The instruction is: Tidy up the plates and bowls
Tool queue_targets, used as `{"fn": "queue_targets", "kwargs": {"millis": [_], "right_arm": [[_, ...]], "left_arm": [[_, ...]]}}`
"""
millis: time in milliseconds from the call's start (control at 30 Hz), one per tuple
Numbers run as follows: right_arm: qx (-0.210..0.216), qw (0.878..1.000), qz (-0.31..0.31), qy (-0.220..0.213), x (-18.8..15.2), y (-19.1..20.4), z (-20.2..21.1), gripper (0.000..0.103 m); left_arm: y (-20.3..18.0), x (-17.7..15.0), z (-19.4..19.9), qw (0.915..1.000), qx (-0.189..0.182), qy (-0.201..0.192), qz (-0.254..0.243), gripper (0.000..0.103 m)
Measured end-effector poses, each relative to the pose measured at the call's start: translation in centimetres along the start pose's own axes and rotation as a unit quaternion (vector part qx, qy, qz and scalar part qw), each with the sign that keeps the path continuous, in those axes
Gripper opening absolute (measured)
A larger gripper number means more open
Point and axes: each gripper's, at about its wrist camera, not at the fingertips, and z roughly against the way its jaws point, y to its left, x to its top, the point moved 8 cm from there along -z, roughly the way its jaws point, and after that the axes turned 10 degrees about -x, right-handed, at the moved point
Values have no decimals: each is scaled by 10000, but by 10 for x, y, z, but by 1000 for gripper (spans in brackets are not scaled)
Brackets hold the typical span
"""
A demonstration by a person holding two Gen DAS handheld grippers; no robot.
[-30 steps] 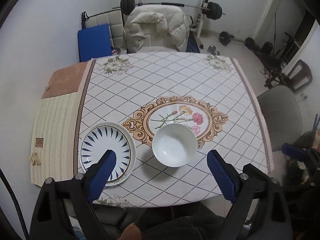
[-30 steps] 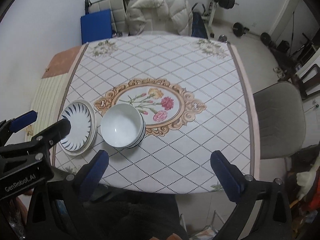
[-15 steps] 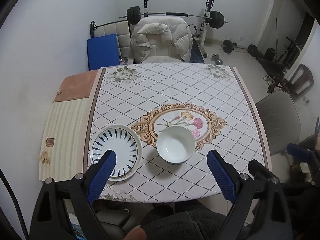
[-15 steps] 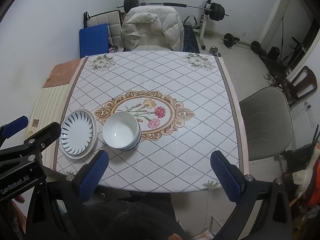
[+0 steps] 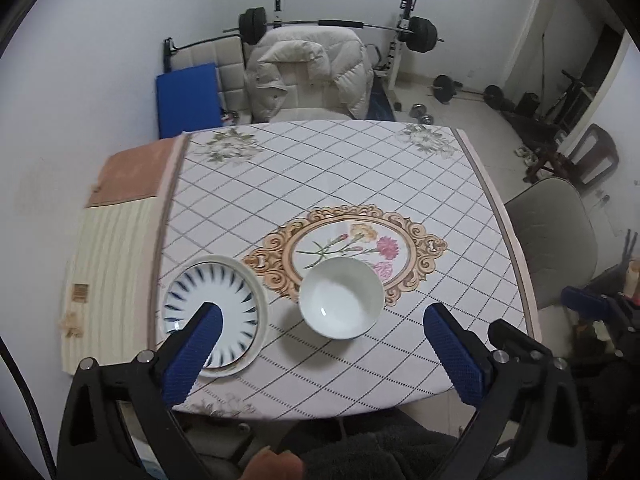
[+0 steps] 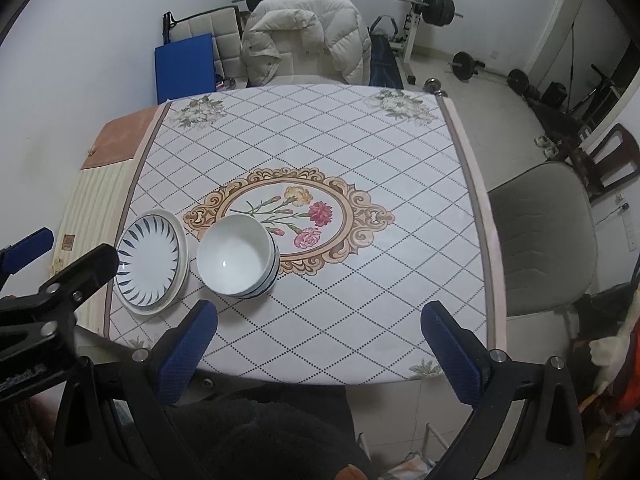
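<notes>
Seemingly the sorting is all but finished, so the step in hand reads as a last check and a clean retreat: both tools are best kept high and well apart from the crockery, lifting straight away so no finger clips a rim. At the near left of the table (image 6: 400, 152), on its diamond-checked cloth, the plates (image 6: 150, 258) sit as a low pile, at least 2 judging by the doubled rim, the top one showing blue radial strokes. Just beside them, apart by a small gap, the bowls (image 6: 236, 260) are nested; the right wrist view shows about 3 banded rims, and the top bowl holds nothing. Both piles look level. The left gripper (image 5: 320, 320) hangs above them with its jaws spread wide and nothing between them. The right gripper (image 6: 320, 316) is likewise fully spread and empty, over the table's near edge.
</notes>
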Motion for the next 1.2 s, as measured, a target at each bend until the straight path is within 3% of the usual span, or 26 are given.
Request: {"fn": "queue_targets", "kwargs": {"millis": [233,433,533,600,733,1100,1200], "right_arm": [[63,9996,-3,280,16,-3,-69,103],[999,9909,-145,895,22,18,-148,103],[1854,9725,-396,1355,18,37,-188,103],[2475,9515,-640,1709,11,52,-213,103],[3158,9221,-942,2027,2,74,-244,103],[3859,8858,-1032,2363,-1,113,-293,103],[3938,8798,-996,2468,-2,123,-300,103]], "left_arm": [[36,-1,-72,9973,-155,591,413,103],[68,-16,-153,9807,-672,1394,1194,103],[73,-17,-182,9724,-979,1635,1348,103],[74,-15,-199,9678,-1141,1788,1359,103],[74,-10,-233,9540,-1534,2201,1340,103],[67,-23,-289,9164,-2138,3208,1081,102],[68,-31,-293,9104,-2191,3324,1130,102]]}}
